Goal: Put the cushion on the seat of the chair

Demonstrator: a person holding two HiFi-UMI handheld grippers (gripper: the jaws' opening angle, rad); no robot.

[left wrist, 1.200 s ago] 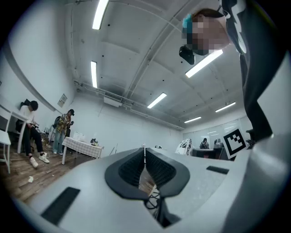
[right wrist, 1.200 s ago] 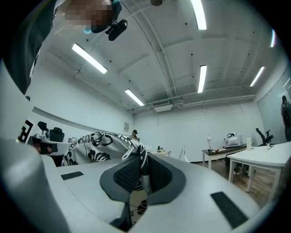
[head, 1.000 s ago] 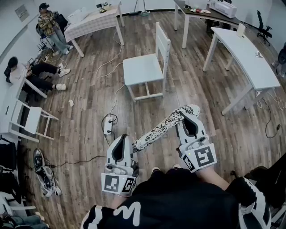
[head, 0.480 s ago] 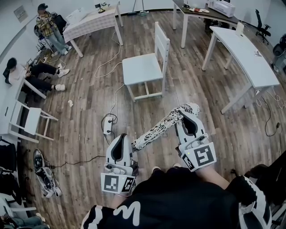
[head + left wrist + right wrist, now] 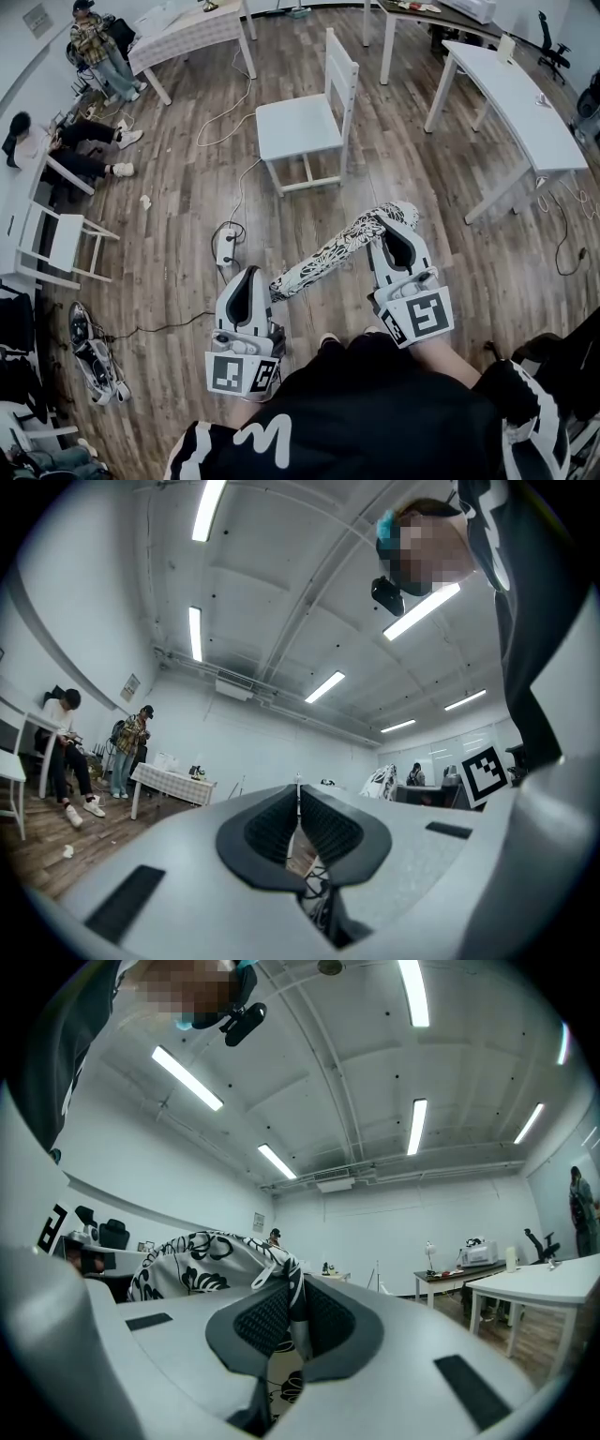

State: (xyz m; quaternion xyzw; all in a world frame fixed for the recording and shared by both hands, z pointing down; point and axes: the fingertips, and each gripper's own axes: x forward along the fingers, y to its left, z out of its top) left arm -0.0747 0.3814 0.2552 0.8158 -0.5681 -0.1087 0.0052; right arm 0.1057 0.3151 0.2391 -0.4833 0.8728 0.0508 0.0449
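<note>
Right gripper jaws are pinched tight on the floral cushion, with fabric bulging at their 10 o'clock. Left gripper jaws are clamped on just a sliver of it. Only the head view shows the cushion slung between both grippers, and the chair well apart at 12 o'clock. Same grip as a second ago, though the chair sits a bit higher in frame.

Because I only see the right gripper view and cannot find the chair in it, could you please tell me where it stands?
Observer: The white chair stands straight ahead on the wooden floor, its seat bare.
Operator: Thank you. Does the left gripper hold the cushion too?
Observer: Yes, its jaws are closed on the cushion's other end.
Operator: Is anything lying in the way?
Observer: A power strip lies on the floor just ahead of the left gripper.
</note>
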